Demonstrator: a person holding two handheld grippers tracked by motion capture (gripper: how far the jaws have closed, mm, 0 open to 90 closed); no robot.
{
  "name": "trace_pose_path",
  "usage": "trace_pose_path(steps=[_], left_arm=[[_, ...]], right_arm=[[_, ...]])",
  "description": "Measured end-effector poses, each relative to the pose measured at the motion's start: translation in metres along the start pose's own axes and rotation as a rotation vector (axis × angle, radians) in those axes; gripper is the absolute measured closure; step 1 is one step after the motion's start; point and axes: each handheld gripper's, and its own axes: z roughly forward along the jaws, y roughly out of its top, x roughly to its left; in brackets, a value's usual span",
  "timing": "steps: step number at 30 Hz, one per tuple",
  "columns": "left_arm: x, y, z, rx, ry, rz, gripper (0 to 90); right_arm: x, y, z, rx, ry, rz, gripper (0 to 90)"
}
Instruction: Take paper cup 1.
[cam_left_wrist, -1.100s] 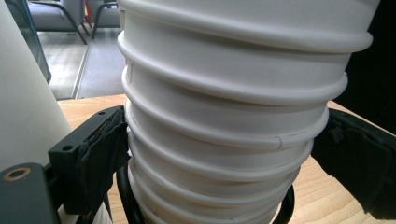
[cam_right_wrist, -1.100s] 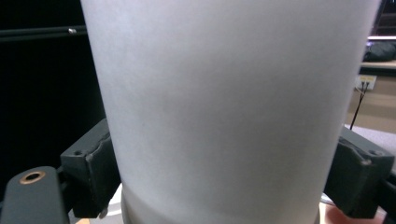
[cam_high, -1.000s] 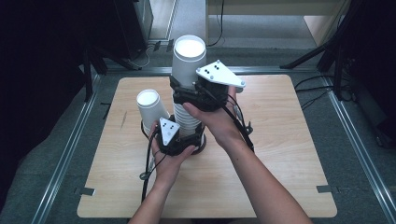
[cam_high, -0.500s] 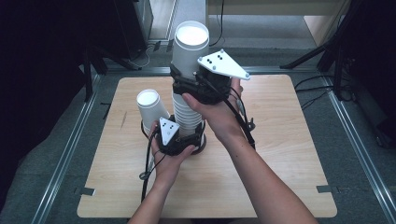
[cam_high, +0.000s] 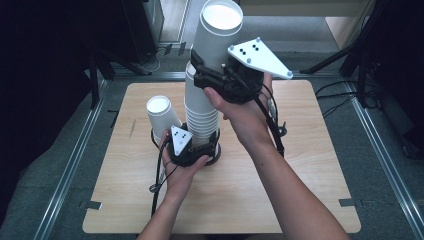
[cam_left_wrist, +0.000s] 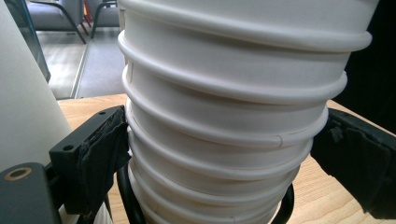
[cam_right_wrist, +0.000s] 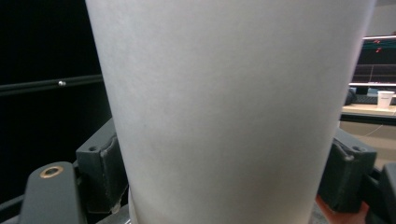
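Top cup (cam_high: 218, 30) btwn R gripper (cam_high: 207, 75) jaws

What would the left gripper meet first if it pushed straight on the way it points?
The stack of white cups: it already sits between the left gripper's jaws, right ahead of them, so any advance presses into its ribbed rims.

Grey floor (cam_high: 380, 150), dark surroundings, possibly chairs (cam_left_wrist: 56, 11) behind.

High view looks down; gripper views press, perhaps touching, the cup stack (cam_high: 202, 107).
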Motion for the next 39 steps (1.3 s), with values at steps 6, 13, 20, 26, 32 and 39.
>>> trace_pose_path(steps=[6,13,20,26,32,39], left_arm=[[0.0,0.0,0.0,0.001,0.004,0.004,5.5],[-0.001,0.0,-0.001,0.001,0.006,0.013,5.6],[-0.002,0.0,-0.001,-0.002,0.013,0.023,5.8],[-0.002,-0.003,-0.003,-0.003,0.018,0.035,6.8],[-0.002,-0.005,-0.007,-0.002,0.023,0.045,7.7],[-0.001,-0.011,-0.012,0.01,0.008,0.032,7.6]], right_arm=[[-0.012,0.001,-0.01,-0.003,-0.037,-0.025,18.5],[-0.027,-0.005,-0.02,0.006,-0.067,-0.031,18.6],[-0.046,-0.026,-0.038,0.027,-0.116,-0.042,18.9],[-0.056,-0.044,-0.05,0.047,-0.149,-0.065,19.2],[-0.063,-0.069,-0.06,0.079,-0.173,-0.095,19.3],[-0.072,-0.099,-0.071,0.119,-0.194,-0.086,19.3]])
